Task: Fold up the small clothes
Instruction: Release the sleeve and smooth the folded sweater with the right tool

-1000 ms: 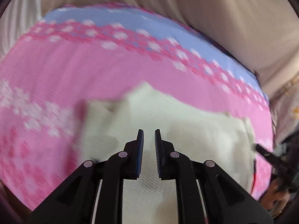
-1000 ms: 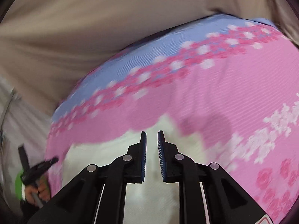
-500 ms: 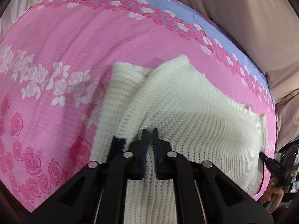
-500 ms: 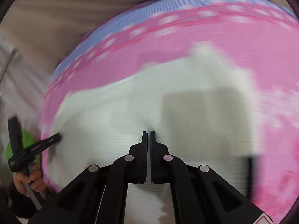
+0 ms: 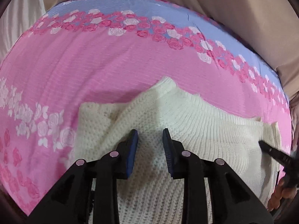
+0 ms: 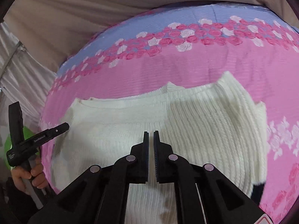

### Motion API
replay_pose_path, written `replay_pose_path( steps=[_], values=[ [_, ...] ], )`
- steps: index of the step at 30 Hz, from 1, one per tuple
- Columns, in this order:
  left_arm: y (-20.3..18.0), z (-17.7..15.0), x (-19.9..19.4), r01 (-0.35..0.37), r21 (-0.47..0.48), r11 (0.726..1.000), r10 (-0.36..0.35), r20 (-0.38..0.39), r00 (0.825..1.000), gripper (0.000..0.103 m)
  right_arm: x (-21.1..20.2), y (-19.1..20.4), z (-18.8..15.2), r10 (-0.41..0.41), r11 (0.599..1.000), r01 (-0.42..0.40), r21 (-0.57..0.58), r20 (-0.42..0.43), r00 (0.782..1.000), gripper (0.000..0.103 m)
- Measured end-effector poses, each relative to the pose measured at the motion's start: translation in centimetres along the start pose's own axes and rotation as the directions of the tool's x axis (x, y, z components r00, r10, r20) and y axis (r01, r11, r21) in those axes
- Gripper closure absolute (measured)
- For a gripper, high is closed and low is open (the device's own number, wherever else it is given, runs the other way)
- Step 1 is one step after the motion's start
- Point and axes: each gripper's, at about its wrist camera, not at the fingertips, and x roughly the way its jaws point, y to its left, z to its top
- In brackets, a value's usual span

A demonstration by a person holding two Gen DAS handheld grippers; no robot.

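Cream knit sweater lies on the pink rose-print bedsheet, its near side folded over. Above it, the left gripper points down with jaws parting and nothing pinched between them. The right gripper also hangs over the knit, its jaws only a slit apart and opening, empty.

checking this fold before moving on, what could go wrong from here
The white knit sweater is bunched into a raised peak, so the fold may set crooked. The left gripper jaws are opening with nothing pinched; the right gripper jaws are also parting, so either could snag the loose knit.
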Motion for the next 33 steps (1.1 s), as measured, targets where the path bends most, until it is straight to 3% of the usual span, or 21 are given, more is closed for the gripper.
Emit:
replay_pose_path(
  steps=[1,3,4,6,9,11,14,15,17,18,19,21,22,23,24,25,26,28,29,32,33],
  values=[
    [0.4,0.4,-0.9,0.016,-0.019,1.000,-0.016,0.000,1.000,0.076,1.1,-1.1,0.6,0.021,0.999,-0.021,0.048,-0.012,1.000,0.103],
    [1.7,0.3,-3.3,0.044,-0.046,0.998,-0.041,0.057,0.998,0.075,0.3,-2.1,1.4,0.031,0.994,-0.029,0.108,-0.015,0.999,0.103],
    [2.6,0.1,-4.6,0.055,-0.061,0.997,-0.050,0.080,0.996,0.075,-1.1,-1.5,1.6,0.031,0.995,-0.031,0.095,0.008,1.000,0.098],
    [5.3,-1.3,-6.7,0.072,-0.128,0.989,-0.060,0.099,0.993,0.062,-3.8,-0.1,1.0,0.079,0.996,-0.081,0.048,0.041,0.996,0.094],
    [10.0,-4.7,-7.4,0.118,-0.279,0.953,-0.103,0.068,0.992,0.056,-6.2,2.9,-1.5,0.148,0.989,-0.148,-0.023,0.015,0.989,0.093],
    [12.1,-7.3,-6.7,0.169,-0.384,0.908,-0.167,0.038,0.985,0.055,-5.9,5.6,-3.1,0.164,0.982,-0.166,-0.087,-0.029,0.986,0.093],
    [12.9,-10.0,-5.1,0.221,-0.487,0.845,-0.241,0.022,0.970,0.051,-2.6,9.7,-4.1,0.085,0.976,-0.101,-0.192,-0.090,0.992,0.094],
    [12.6,-10.5,-4.7,0.241,-0.501,0.831,-0.262,0.029,0.965,0.045,-1.1,10.2,-4.1,0.046,0.975,-0.066,-0.210,-0.102,0.994,0.094],
    [12.0,-10.9,-4.1,0.258,-0.510,0.821,-0.273,0.046,0.961,0.039,2.1,10.4,-3.8,-0.040,0.975,0.003,-0.223,-0.160,0.986,0.097],
    [11.7,-10.7,-3.9,0.260,-0.508,0.821,-0.269,0.057,0.961,0.038,3.2,10.2,-3.7,-0.041,0.974,0.003,-0.226,-0.165,0.985,0.100],
    [11.5,-10.5,-3.8,0.258,-0.504,0.825,-0.263,0.062,0.963,0.039,3.4,10.3,-3.5,-0.032,0.972,-0.005,-0.236,-0.153,0.988,0.103],
    [11.6,-10.0,-3.7,0.280,-0.508,0.815,-0.294,0.055,0.954,0.055,3.5,10.4,-3.5,-0.043,0.966,-0.002,-0.257,-0.168,0.985,0.103],
    [12.1,-10.0,-3.9,0.308,-0.529,0.791,-0.323,0.066,0.944,0.055,3.5,10.3,-3.6,-0.041,0.965,-0.005,-0.264,-0.168,0.985,0.103],
    [12.6,-9.9,-4.4,0.352,-0.561,0.749,-0.360,0.101,0.927,0.052,3.5,10.2,-3.7,-0.033,0.965,-0.012,-0.263,-0.167,0.985,0.103],
    [12.9,-9.9,-5.1,0.397,-0.582,0.710,-0.395,0.138,0.908,0.045,3.6,10.0,-3.7,-0.021,0.967,-0.023,-0.253,-0.169,0.985,0.103],
    [13.1,-9.8,-5.6,0.426,-0.586,0.689,-0.414,0.164,0.895,0.040,3.5,9.8,-3.6,-0.009,0.971,-0.033,-0.236,-0.173,0.985,0.103],
    [13.0,-9.6,-6.1,0.443,-0.578,0.686,-0.421,0.182,0.889,0.030,3.5,9.4,-3.4,0.008,0.977,-0.046,-0.209,-0.180,0.984,0.103],
    [12.4,-9.0,-6.3,0.422,-0.540,0.728,-0.395,0.173,0.902,0.022,3.3,8.8,-3.4,0.031,0.982,-0.065,-0.180,-0.186,0.982,0.103],
    [11.8,-8.7,-5.8,0.389,-0.519,0.761,-0.372,0.142,0.917,0.021,3.4,8.6,-3.3,0.042,0.983,-0.074,-0.168,-0.188,0.981,0.103],
    [10.9,-8.4,-3.9,0.319,-0.501,0.804,-0.334,0.064,0.941,0.021,3.3,8.7,-3.3,0.051,0.985,-0.081,-0.155,-0.189,0.981,0.103],
    [10.6,-8.3,-3.7,0.302,-0.492,0.817,-0.318,0.054,0.947,0.028,3.2,8.7,-3.3,0.047,0.984,-0.078,-0.159,-0.189,0.981,0.103]
  ],
)
